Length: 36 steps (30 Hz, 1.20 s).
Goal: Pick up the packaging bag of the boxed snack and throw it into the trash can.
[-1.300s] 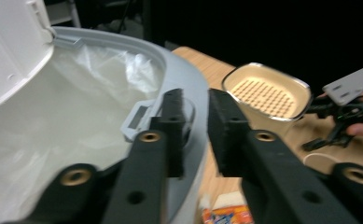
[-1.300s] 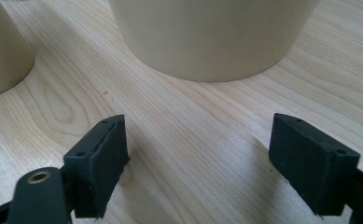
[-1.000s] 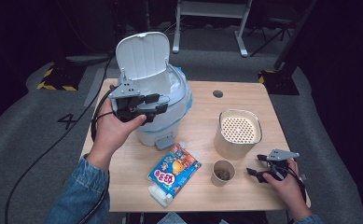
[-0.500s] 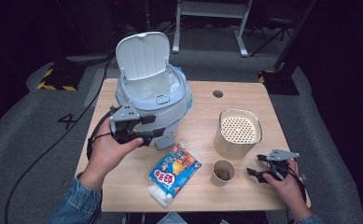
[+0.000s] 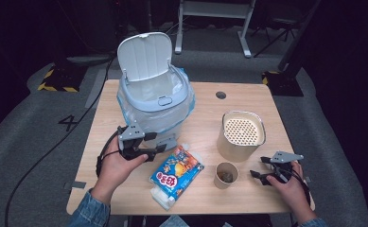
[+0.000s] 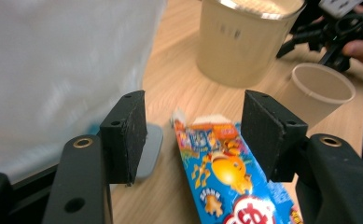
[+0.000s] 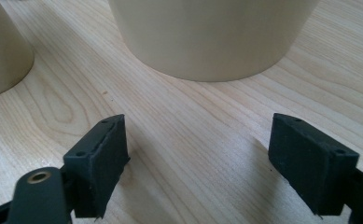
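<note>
Broadly, entries run from the largest item down to the smallest.

Table [image 5: 125,203]: I see the light wooden top across the middle of the high view.

Bin [image 5: 155,101]: pale blue, lid up, clear liner inside; upper left of centre in the high view. In the left gripper view its liner is the white blur at left.

Canister [image 5: 241,135]: beige, perforated top; right of centre in the high view, upper centre in the left gripper view [image 6: 237,44].

Snack bag [image 5: 177,174]: blue, printed, lying flat in the lower centre of the high view. Its long axis runs from lower left to upper right of that frame, the upper end just beside the bin's base.

Left gripper [image 5: 160,147]: nearer the bag, directly left of its upper end. Its jaws have just been opening and stand apart. In the left gripper view the bag [image 6: 221,172] runs up between them from the bottom edge, closer to the right-hand jaw, and neither pad presses on it. As I judge it, closing here would take the bag across its width.

Right gripper [image 5: 257,172]: at the lower right of the high view, well apart from the bag, jaws parted over bare wood, nothing between them.

Paper cup [image 5: 226,175]: between bag and right gripper; something dark lies inside.
</note>
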Available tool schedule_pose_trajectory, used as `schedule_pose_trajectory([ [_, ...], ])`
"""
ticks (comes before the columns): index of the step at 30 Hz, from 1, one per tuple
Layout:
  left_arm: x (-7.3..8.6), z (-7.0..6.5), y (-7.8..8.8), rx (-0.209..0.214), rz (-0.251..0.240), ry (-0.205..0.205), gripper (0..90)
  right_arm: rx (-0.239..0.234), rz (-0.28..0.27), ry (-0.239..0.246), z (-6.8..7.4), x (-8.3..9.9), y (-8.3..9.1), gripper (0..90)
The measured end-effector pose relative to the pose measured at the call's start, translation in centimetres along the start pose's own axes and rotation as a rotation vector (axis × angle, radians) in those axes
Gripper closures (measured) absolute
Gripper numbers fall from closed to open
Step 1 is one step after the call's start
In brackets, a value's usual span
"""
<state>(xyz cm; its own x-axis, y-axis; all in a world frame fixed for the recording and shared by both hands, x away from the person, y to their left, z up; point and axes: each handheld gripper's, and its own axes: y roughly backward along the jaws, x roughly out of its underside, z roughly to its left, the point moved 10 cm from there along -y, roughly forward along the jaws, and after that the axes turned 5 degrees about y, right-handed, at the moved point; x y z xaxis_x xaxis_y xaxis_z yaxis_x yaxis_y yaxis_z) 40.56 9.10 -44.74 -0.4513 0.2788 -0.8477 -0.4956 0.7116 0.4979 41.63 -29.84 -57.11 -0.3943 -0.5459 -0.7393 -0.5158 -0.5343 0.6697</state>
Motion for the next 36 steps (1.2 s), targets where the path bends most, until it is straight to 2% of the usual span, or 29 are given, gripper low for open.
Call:
schedule_pose_trajectory([
  [1,0.9,0.0,-0.6,0.012,0.002,0.024,41.4,0.0,0.0,0.0,0.0,0.0,0.0,19.9],
  [3,1.9,0.1,-1.3,0.022,0.016,0.045,41.4,0.0,0.0,0.0,0.0,0.0,0.0,19.9],
  [5,2.5,0.2,-1.6,0.021,0.031,0.044,41.4,0.0,0.0,0.0,0.0,0.0,0.0,20.0],
  [7,3.7,0.3,-2.5,0.023,0.055,0.051,41.5,0.0,0.0,0.0,0.0,0.0,0.0,19.9],
  [12,4.9,0.4,-3.5,0.033,0.072,0.077,41.8,0.0,0.0,0.0,0.0,0.0,0.0,19.9],
  [14,5.9,0.4,-4.4,0.045,0.102,0.094,42.0,-0.001,0.0,-0.001,0.0,0.0,0.0,19.9],
  [19,7.1,0.3,-5.4,0.055,0.144,0.108,42.1,-0.001,0.0,-0.001,0.0,0.0,0.0,19.9],
  [20,7.6,0.3,-5.8,0.064,0.165,0.118,42.1,0.0,0.0,0.0,0.0,0.0,0.0,19.9],
  [21,7.6,0.3,-5.8,0.064,0.165,0.118,42.1,0.0,0.0,0.0,0.0,0.0,0.0,19.9],
  [25,8.7,0.0,-6.4,0.076,0.229,0.117,42.3,0.0,0.0,0.0,0.0,0.0,0.0,19.9],
  [28,9.0,-0.1,-6.6,0.077,0.249,0.12,43.9,0.0,0.0,0.0,0.0,0.0,0.0,20.0],
  [31,9.3,-0.3,-6.7,0.086,0.265,0.126,46.7,-0.001,0.0,-0.002,0.0,0.0,0.0,20.0],
  [36,9.8,-0.7,-6.9,0.111,0.31,0.134,65.7,0.0,0.0,0.0,0.0,0.0,0.0,19.9],
])
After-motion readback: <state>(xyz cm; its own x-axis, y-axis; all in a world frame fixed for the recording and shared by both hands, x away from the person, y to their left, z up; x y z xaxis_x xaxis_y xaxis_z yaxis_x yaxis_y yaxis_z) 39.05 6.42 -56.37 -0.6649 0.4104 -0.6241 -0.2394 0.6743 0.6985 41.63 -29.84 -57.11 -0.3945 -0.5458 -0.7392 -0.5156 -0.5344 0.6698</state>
